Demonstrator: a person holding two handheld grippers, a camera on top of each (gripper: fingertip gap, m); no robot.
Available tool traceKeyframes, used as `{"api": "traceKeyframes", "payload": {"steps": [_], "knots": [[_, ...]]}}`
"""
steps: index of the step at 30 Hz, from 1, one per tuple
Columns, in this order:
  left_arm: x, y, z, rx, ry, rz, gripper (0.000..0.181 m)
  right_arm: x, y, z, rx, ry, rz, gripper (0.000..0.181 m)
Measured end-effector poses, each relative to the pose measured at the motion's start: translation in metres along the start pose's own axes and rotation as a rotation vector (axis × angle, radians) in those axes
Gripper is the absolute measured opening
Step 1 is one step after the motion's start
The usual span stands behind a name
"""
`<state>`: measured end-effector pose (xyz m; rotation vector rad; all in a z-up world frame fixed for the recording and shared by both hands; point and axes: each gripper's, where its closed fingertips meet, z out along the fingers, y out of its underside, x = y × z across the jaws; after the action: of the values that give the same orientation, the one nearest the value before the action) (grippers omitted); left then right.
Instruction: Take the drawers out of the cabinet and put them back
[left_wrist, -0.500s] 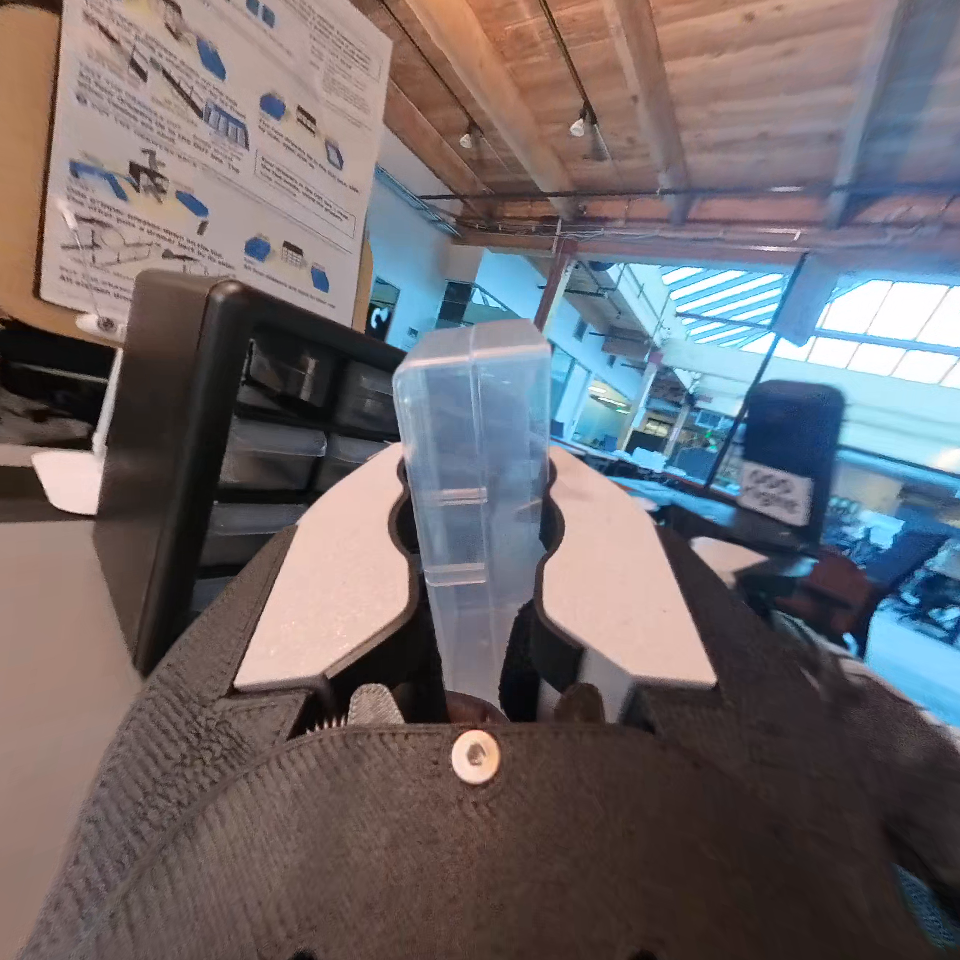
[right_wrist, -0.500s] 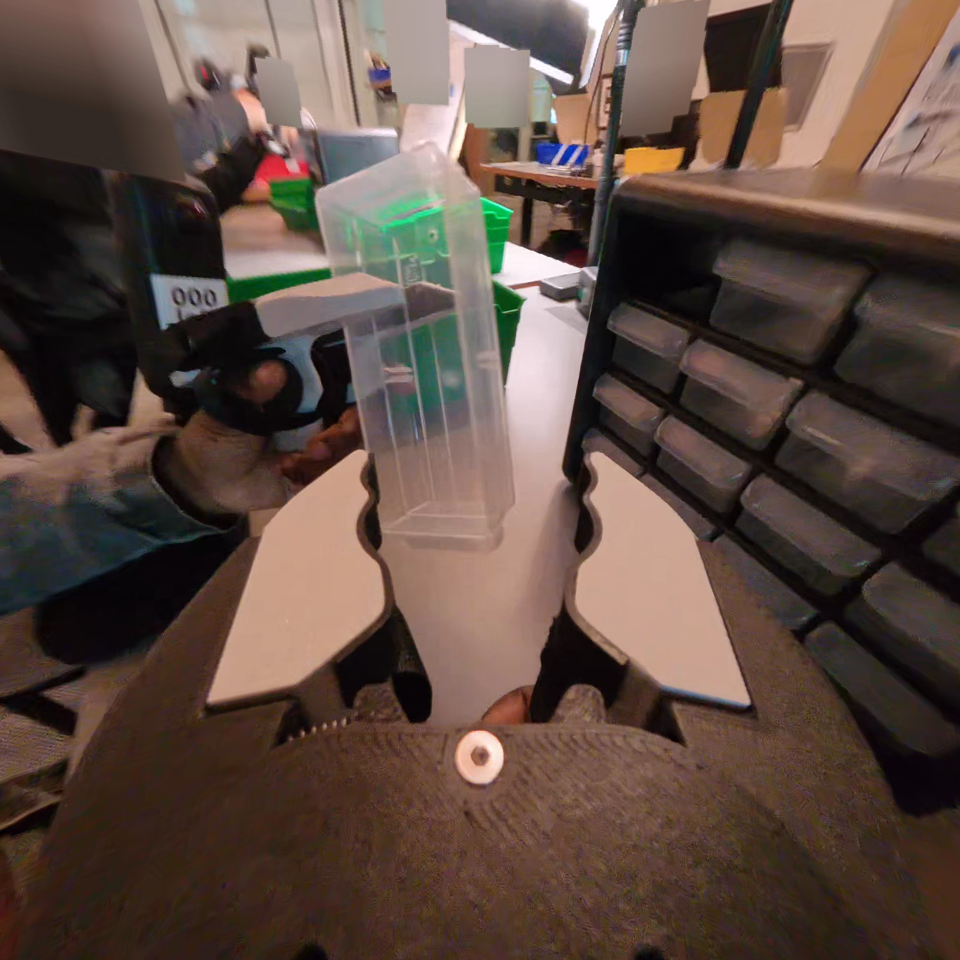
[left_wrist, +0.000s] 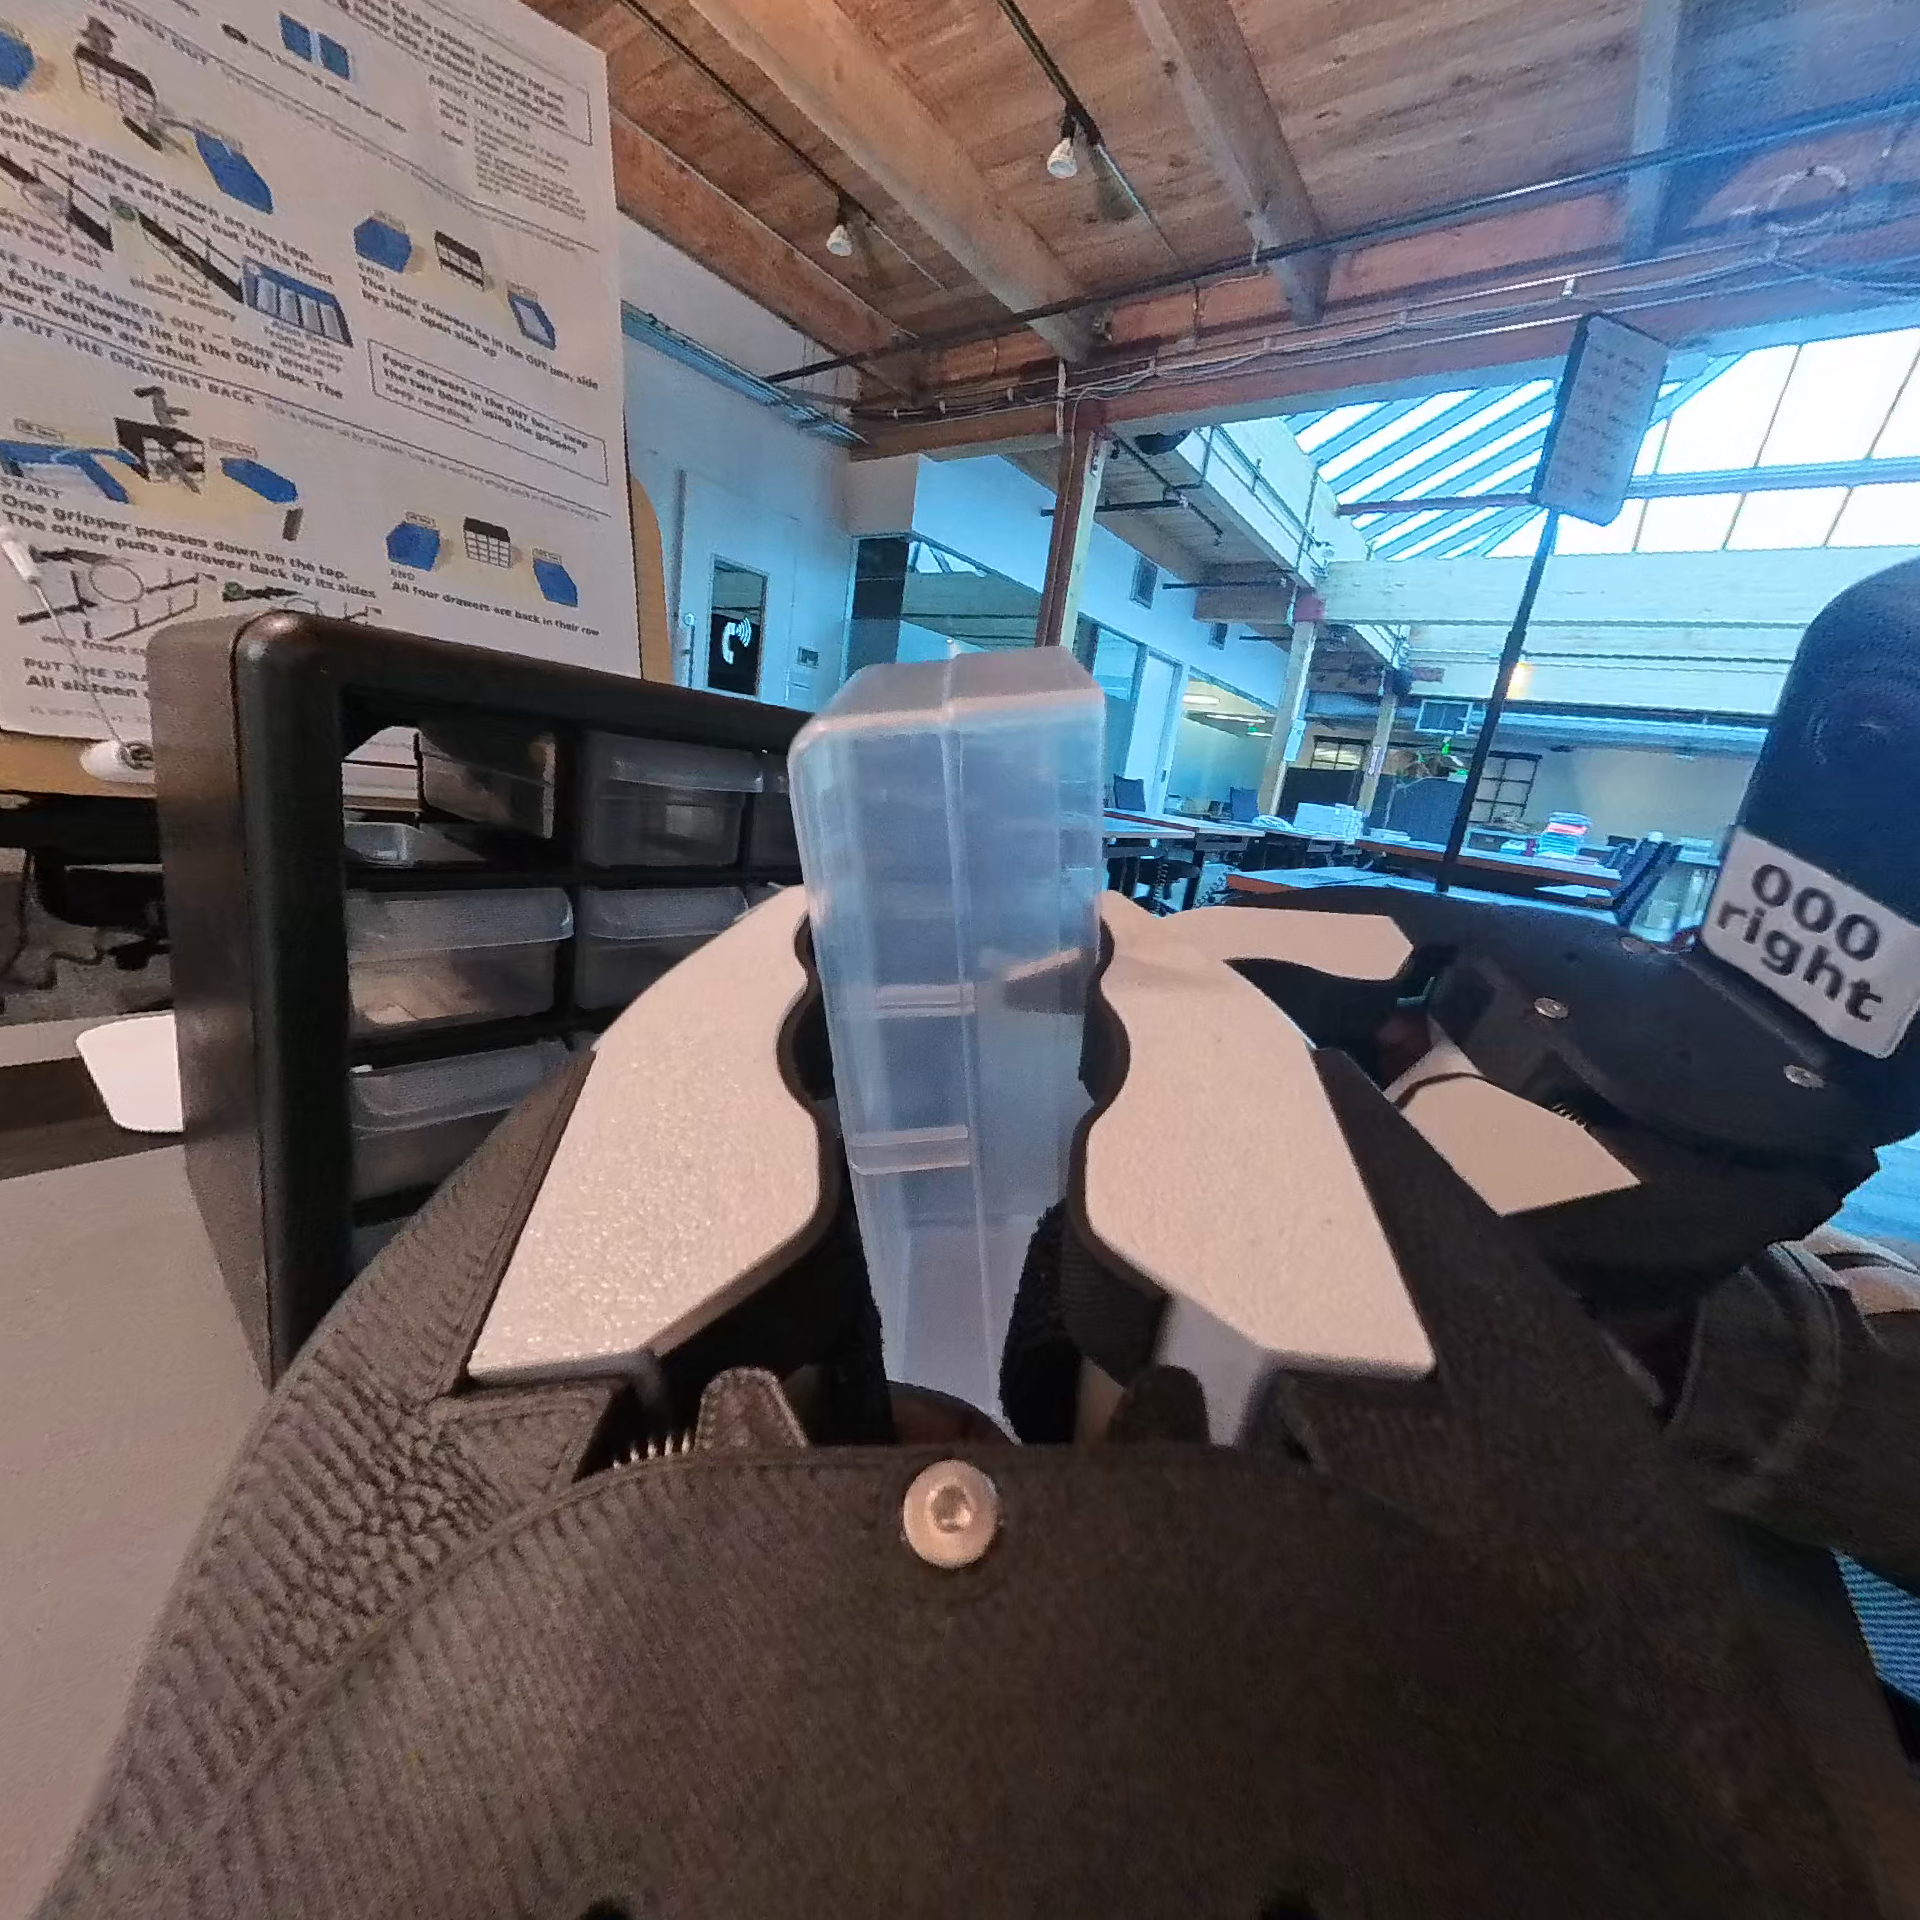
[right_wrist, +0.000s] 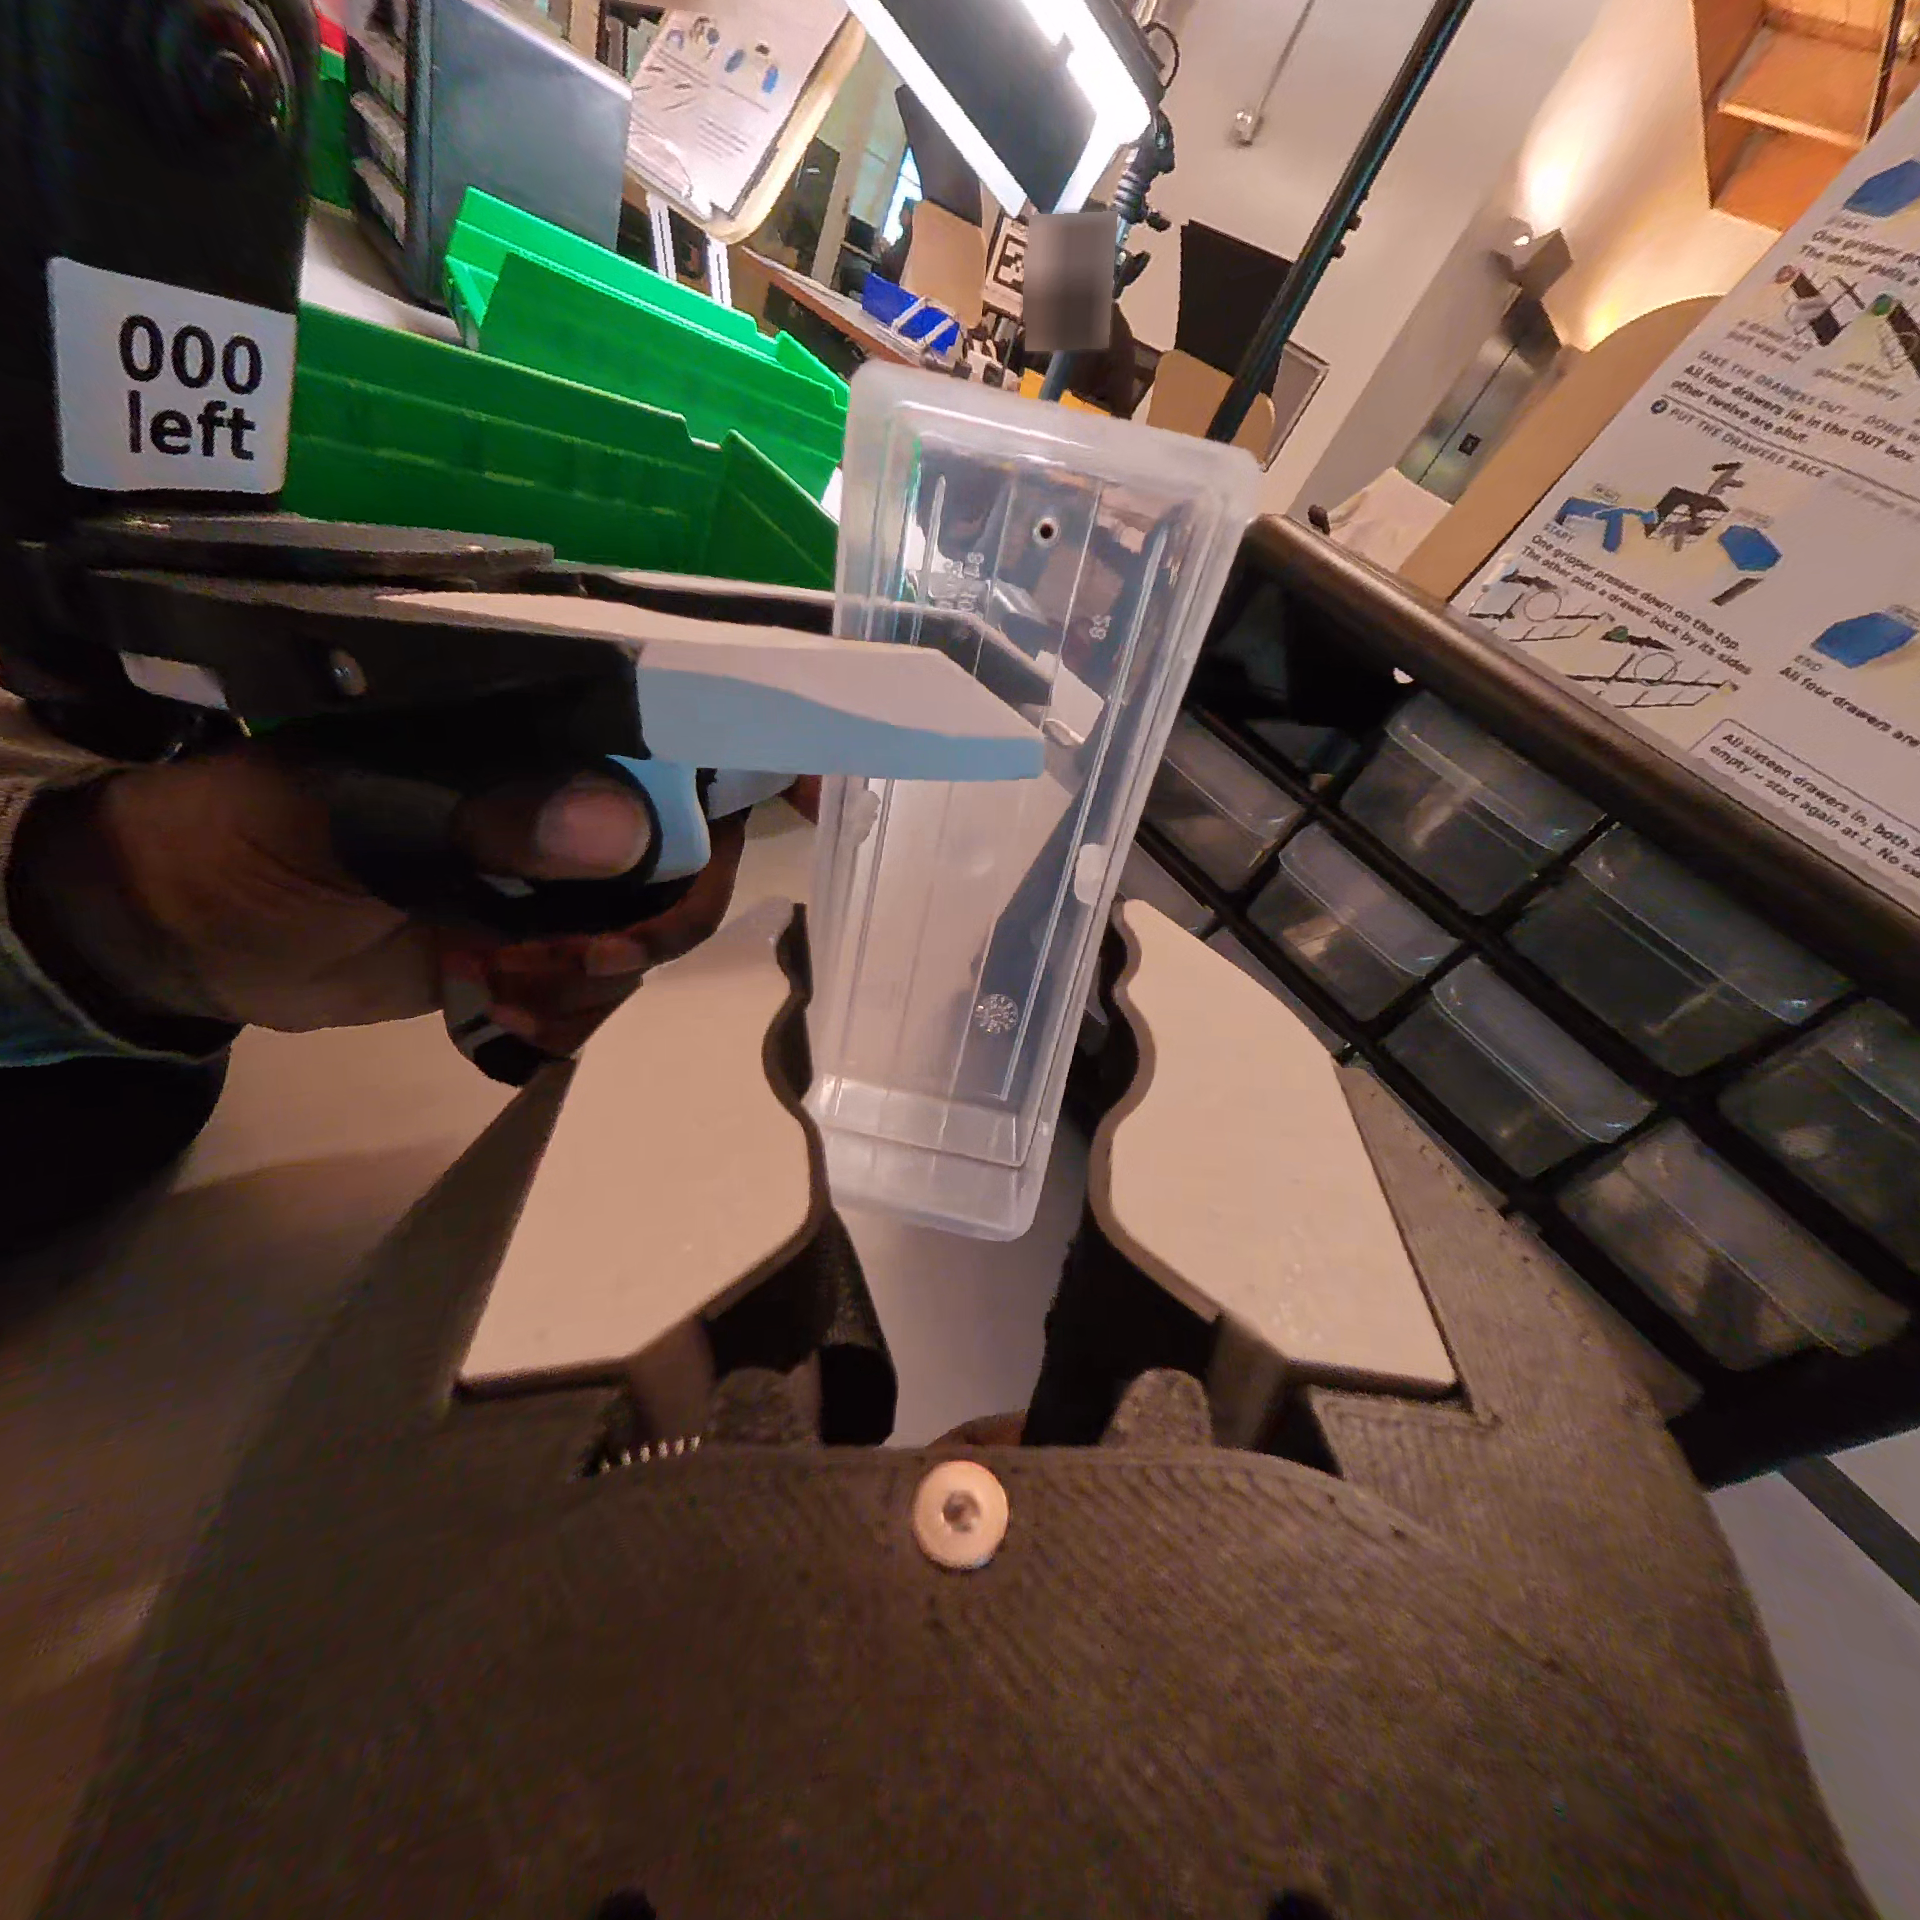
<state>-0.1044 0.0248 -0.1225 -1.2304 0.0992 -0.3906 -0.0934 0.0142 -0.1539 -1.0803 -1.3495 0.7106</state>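
A clear plastic drawer (left_wrist: 945, 883) stands on end between the jaws of my left gripper (left_wrist: 951, 935), which is shut on its lower part. In the right wrist view the same drawer (right_wrist: 997, 831) hangs from the left gripper (right_wrist: 987, 696), and my right gripper (right_wrist: 956, 925) is closed in on both sides of its lower end. The black cabinet (left_wrist: 260, 935) with several clear drawers stands just left of the held drawer. It shows on the right in the right wrist view (right_wrist: 1558, 717), with its top-left slot (right_wrist: 1247, 644) dark and empty.
Green bins (right_wrist: 582, 416) stand behind the left gripper. An instruction poster (left_wrist: 291, 312) leans behind the cabinet. A white stand base (left_wrist: 135, 1070) lies left of the cabinet on the grey table (left_wrist: 83, 1351). A hand (right_wrist: 260, 894) holds the left gripper.
My right gripper has moved up to the drawer and its jaws have narrowed onto the drawer's lower end. The left gripper still holds the drawer, now closer to the cabinet front.
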Motion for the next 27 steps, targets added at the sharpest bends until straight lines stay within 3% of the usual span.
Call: {"api": "traceKeyframes", "payload": {"steps": [6,9,11,15,18,23,27], "knots": [[0.002,-0.002,0.0,0.026,-0.02,0.064,0.045,-0.001,0.0,0.001,-0.004,-0.001,0.022,0.058],[0.008,-0.004,0.0,0.042,-0.009,0.095,0.045,-0.006,0.0,0.004,-0.002,-0.009,0.032,0.069],[0.011,-0.006,-0.001,0.052,0.001,0.112,0.045,-0.001,-0.004,0.001,0.021,0.023,0.011,0.058],[0.015,-0.009,-0.002,0.064,0.034,0.089,0.046,-0.001,-0.006,-0.001,0.011,0.016,-0.001,0.053],[0.021,-0.017,-0.005,0.109,0.081,0.054,0.066,0.007,-0.013,-0.01,-0.011,0.023,-0.041,0.052],[0.019,-0.018,-0.005,0.117,0.067,0.066,0.074,0.057,-0.034,-0.063,-0.091,0.058,-0.211,0.052],[0.016,-0.011,-0.002,0.086,0.037,0.114,0.071,0.137,-0.017,-0.129,-0.37,0.071,-0.465,0.052]]}}
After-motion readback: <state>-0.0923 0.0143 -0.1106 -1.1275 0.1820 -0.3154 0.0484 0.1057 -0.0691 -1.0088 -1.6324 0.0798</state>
